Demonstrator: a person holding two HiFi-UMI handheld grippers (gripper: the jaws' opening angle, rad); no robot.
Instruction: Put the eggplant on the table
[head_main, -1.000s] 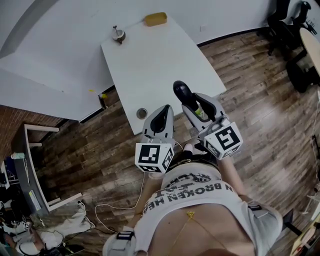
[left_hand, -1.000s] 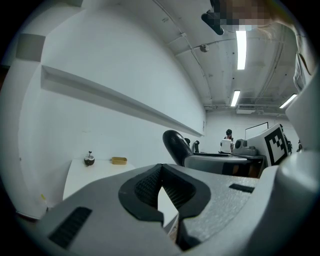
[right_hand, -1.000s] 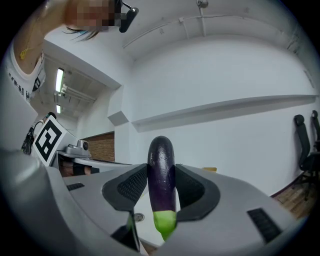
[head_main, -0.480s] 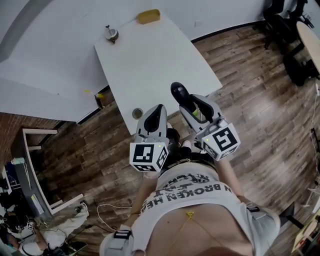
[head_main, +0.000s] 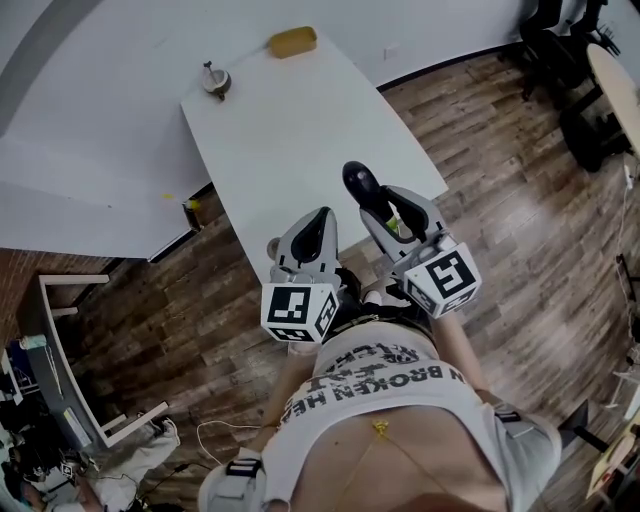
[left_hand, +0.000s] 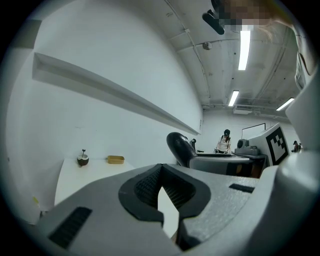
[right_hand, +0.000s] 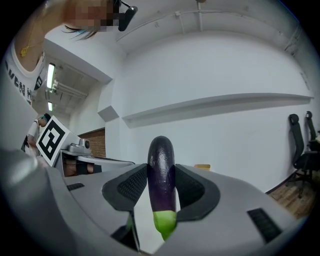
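A dark purple eggplant (head_main: 360, 183) with a green stem end stands upright in my right gripper (head_main: 372, 198), whose jaws are shut on it. In the right gripper view the eggplant (right_hand: 161, 175) is pressed between both pads, green end down. It hangs over the near edge of the white table (head_main: 300, 120). My left gripper (head_main: 313, 232) is beside it on the left, also at the table's near edge. The left gripper (left_hand: 161, 185) is shut, with nothing between its pads. From the left gripper view the eggplant's tip (left_hand: 181, 147) shows to the right.
At the table's far end sit a yellow block (head_main: 291, 41) and a small brown bowl with a stick (head_main: 215, 80). Black office chairs (head_main: 560, 40) and a round table (head_main: 618, 80) stand at the right on the wood floor. A white wall runs along the left.
Both grippers have edged forward toward the table's near edge, the eggplant still in the right one. The left gripper now covers the round hole in the tabletop.
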